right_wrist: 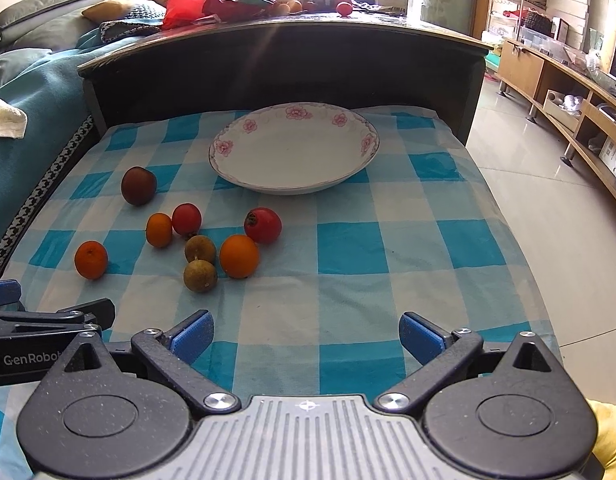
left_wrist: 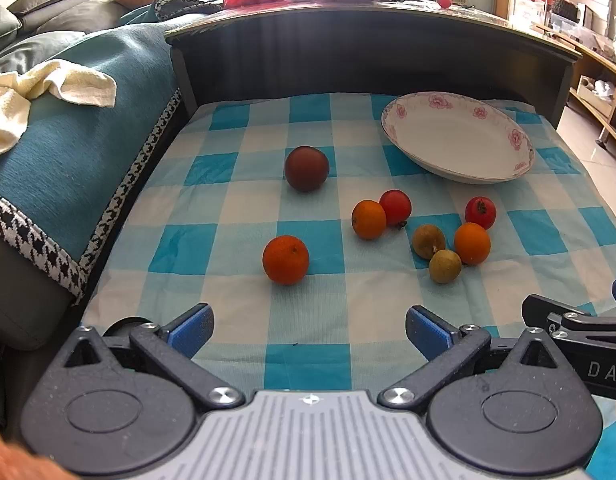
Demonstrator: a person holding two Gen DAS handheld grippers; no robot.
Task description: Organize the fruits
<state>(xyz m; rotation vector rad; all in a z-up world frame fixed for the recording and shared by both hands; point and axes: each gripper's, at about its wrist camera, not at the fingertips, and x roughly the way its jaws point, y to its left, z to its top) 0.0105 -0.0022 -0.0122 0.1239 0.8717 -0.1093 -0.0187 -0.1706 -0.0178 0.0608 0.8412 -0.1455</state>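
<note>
The clutter on the dark cabinet top [right_wrist: 275,30] at the far end was too washed out by window glare for me to make out. Only the edge of my right gripper [left_wrist: 580,320] showed in the left view. My left gripper [left_wrist: 308,326] had its blue pads spread wide apart, holding nothing above the checked cloth [left_wrist: 308,352]. My right gripper [right_wrist: 306,330] was spread equally wide and touched nothing. I counted 8 fruits on the cloth: 3 oranges, the nearest at the left [right_wrist: 91,259], 2 red fruits [right_wrist: 262,225], 2 brownish-green ones touching each other [right_wrist: 200,275] and 1 dark maroon fruit [right_wrist: 138,185]. 1 flowered plate [right_wrist: 243,178] sat beyond them, toward the far right, with no fruit in it
</note>
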